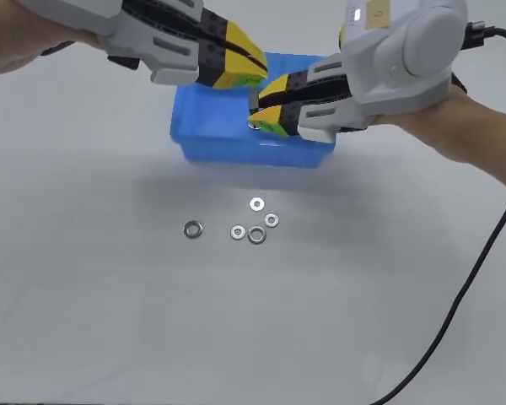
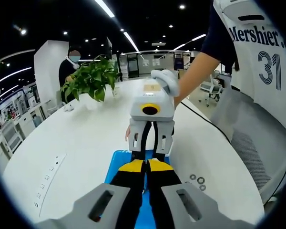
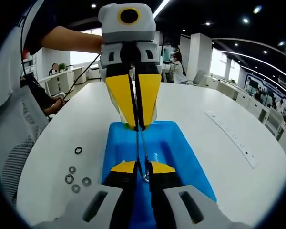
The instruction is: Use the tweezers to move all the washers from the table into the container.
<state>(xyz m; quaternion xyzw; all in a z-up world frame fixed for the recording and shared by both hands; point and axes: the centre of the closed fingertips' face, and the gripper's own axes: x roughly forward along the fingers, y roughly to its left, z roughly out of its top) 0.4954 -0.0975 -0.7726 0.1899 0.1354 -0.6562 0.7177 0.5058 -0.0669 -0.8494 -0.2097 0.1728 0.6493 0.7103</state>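
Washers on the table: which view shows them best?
Head view: all five washers seen from above, unblocked. Right gripper view shows five, small and distorted, at its left; left gripper view catches about three, tiny, at its right.

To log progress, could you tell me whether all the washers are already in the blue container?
No, five washers lie on the white table, outside the blue container.
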